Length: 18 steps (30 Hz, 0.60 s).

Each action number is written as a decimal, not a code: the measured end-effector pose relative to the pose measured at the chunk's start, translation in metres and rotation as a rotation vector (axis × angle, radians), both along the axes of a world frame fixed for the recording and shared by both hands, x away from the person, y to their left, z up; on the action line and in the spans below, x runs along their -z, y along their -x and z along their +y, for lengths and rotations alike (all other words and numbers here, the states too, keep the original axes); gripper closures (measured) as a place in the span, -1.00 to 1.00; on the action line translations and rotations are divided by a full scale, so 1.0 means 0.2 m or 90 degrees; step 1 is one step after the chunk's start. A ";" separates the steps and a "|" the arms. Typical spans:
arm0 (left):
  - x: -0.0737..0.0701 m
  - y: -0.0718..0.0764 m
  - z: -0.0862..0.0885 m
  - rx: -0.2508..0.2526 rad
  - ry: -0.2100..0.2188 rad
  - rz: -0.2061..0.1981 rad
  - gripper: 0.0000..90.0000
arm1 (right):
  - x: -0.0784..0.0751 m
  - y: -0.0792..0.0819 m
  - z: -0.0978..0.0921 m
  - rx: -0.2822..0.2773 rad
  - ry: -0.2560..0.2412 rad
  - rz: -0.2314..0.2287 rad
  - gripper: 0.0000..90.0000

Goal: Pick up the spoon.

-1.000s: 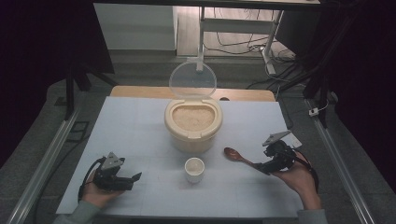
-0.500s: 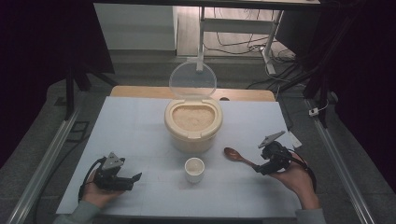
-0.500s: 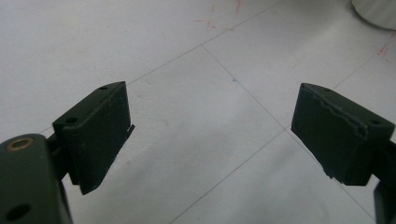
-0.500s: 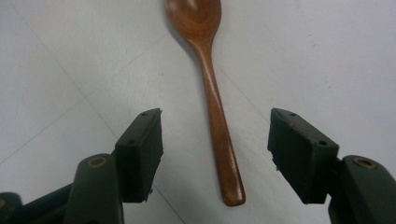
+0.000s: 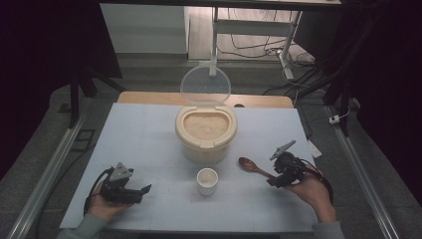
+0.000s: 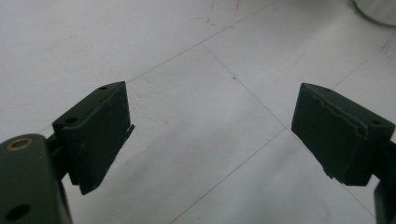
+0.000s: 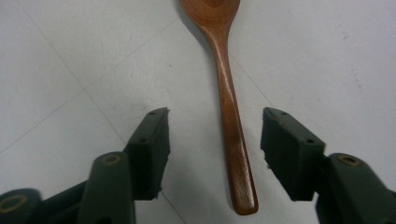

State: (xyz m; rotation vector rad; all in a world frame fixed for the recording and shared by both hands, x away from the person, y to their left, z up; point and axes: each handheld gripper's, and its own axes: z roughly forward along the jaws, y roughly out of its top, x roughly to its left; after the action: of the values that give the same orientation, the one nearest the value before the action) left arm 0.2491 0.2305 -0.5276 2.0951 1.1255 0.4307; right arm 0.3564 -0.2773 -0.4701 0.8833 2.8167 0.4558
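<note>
A brown wooden spoon point(image 5: 253, 167) lies flat on the white table, bowl toward the rice container. In the right gripper view the spoon's handle point(image 7: 229, 116) runs between my jaws, which stand apart on either side of it without touching. My right gripper point(image 5: 274, 179) is open at the handle's end. A round beige container point(image 5: 206, 130) full of rice stands mid-table with its clear lid point(image 5: 205, 85) raised. A small white cup point(image 5: 207, 180) sits in front of it. My left gripper point(image 5: 145, 191) rests open at the front left, its jaws over bare table point(image 6: 210, 126).
The white table top point(image 5: 149, 134) has faint grid lines. Metal rails point(image 5: 50, 164) run along both sides of the table. A white tag point(image 5: 314, 148) lies at the right edge. A desk frame and cables stand beyond the far edge.
My right gripper has slid a little forward and left along the spoon's handle. The left gripper and the other objects have stayed in place.
</note>
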 end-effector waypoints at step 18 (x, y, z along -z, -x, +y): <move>0.01 0.00 0.00 0.005 -0.005 0.003 -0.75 | 0.07 -0.08 -0.02 0.004 0.049 0.033 0.32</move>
State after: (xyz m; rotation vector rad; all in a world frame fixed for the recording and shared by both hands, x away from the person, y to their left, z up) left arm 0.2495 0.2296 -0.5286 2.1074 1.1208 0.4267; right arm 0.3719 -0.2822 -0.4842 0.8996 2.8558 0.3258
